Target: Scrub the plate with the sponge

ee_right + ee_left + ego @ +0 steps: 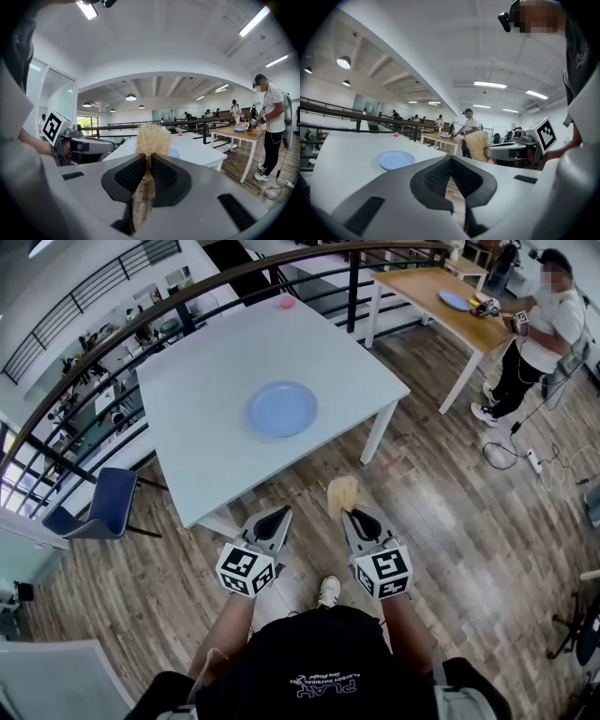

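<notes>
A round blue plate (pixel 281 409) lies flat near the middle of the white table (pixel 197 362). My right gripper (pixel 352 515) is shut on a straw-coloured fibrous sponge (pixel 342 495), held over the wooden floor just off the table's near edge. The left gripper (pixel 277 519) hangs beside it, shut and empty. In the left gripper view the plate (pixel 396 160) sits ahead to the left, past the shut left gripper (pixel 451 158); the sponge (pixel 478 145) shows to the right. The right gripper view has the sponge (pixel 153 139) sticking up from my right gripper (pixel 148 157), hiding most of the plate (pixel 174 153).
A small pink object (pixel 287 303) lies at the table's far edge by a dark railing (pixel 234 277). A blue chair (pixel 108 502) stands left of the table. At a wooden table (pixel 450 306) to the far right a person (pixel 544 329) stands. Cables and a power strip (pixel 532 461) lie on the floor.
</notes>
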`<state>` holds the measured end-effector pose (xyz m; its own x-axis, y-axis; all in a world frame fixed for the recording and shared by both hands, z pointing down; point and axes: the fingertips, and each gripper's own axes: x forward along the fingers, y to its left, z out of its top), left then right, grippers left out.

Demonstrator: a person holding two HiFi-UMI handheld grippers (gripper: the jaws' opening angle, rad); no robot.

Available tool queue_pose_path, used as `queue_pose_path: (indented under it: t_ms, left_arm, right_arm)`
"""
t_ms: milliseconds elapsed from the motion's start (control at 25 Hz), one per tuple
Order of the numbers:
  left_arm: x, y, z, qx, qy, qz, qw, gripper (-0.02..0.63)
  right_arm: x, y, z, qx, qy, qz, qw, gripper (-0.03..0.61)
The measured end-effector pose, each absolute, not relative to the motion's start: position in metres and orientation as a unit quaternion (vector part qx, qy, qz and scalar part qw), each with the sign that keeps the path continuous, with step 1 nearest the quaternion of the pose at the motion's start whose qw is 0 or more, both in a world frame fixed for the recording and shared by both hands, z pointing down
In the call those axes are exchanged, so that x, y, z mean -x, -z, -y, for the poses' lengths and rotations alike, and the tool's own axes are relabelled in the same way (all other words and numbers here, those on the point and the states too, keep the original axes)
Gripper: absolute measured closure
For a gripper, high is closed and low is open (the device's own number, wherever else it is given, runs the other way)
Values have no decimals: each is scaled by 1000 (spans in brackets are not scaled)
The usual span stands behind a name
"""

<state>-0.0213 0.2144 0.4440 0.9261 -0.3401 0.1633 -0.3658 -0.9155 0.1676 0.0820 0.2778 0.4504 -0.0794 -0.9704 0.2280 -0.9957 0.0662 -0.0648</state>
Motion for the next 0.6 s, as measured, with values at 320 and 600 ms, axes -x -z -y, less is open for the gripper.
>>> queue_pose_path:
  t_ms: [320, 600]
  left_arm:
    - [11, -441, -203, -970, -89, 208, 94, 601]
    - [18, -439, -189, -961, -92, 243, 97, 601]
  right_arm:
    - [-86, -444, -257, -634, -102, 765, 48, 534]
    - [-85, -450, -241, -613, -113, 781, 44, 534]
